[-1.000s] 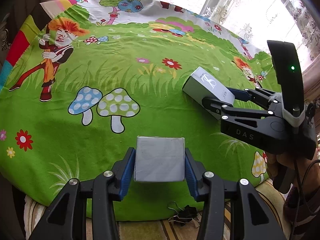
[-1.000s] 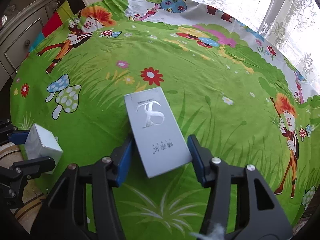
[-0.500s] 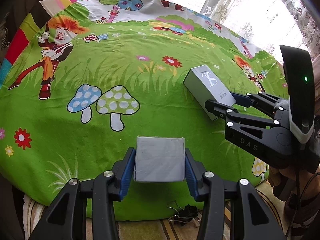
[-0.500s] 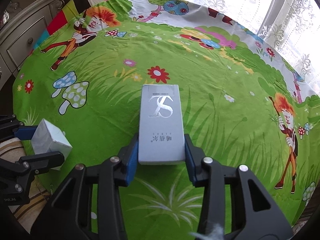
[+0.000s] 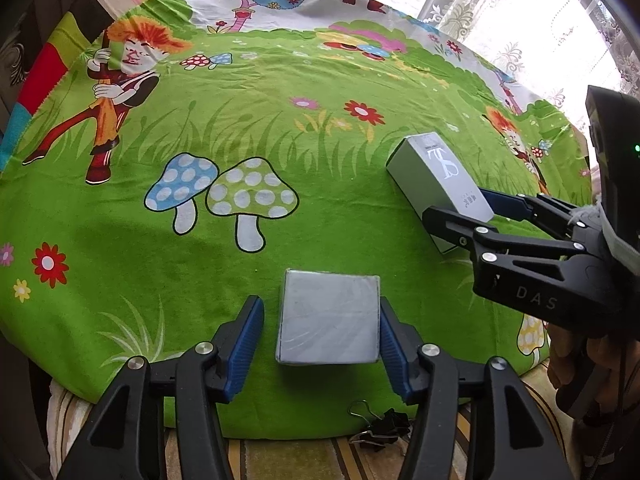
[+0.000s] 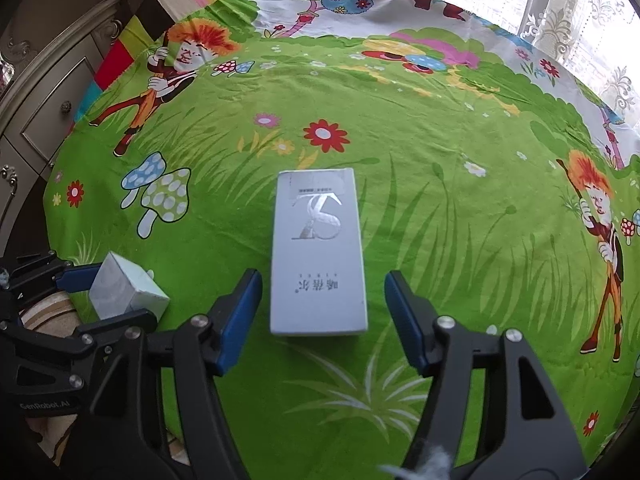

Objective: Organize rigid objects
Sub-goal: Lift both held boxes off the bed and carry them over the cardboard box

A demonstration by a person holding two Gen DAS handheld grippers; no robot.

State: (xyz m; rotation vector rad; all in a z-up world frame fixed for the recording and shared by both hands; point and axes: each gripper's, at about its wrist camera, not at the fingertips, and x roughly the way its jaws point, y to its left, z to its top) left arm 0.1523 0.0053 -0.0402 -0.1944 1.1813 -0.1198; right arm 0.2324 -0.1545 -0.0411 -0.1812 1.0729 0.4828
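Observation:
A small grey square box (image 5: pixel 328 316) lies on the green cartoon tablecloth (image 5: pixel 280 240) near its front edge. My left gripper (image 5: pixel 320 336) straddles it, jaws opening, with a gap showing at the left pad. A long silver box (image 6: pixel 318 256) with a large S logo lies flat further right. My right gripper (image 6: pixel 323 312) is around its near end, jaws opening, both pads clear of its sides. The left wrist view shows the long silver box (image 5: pixel 436 172) and the right gripper (image 5: pixel 456 206) at the right. The right wrist view shows the small box (image 6: pixel 124 292) and the left gripper (image 6: pixel 116 296) at the left.
Black binder clips (image 5: pixel 380 426) lie on a striped surface just below the cloth's front edge. A carved cabinet with drawers (image 6: pixel 48 112) stands left of the table. Lace curtains (image 6: pixel 580 20) hang behind it.
Both grippers were shut on their boxes half a second ago; their jaws have since parted and the boxes rest on the cloth. Before that, the right gripper squared up the skewed long box.

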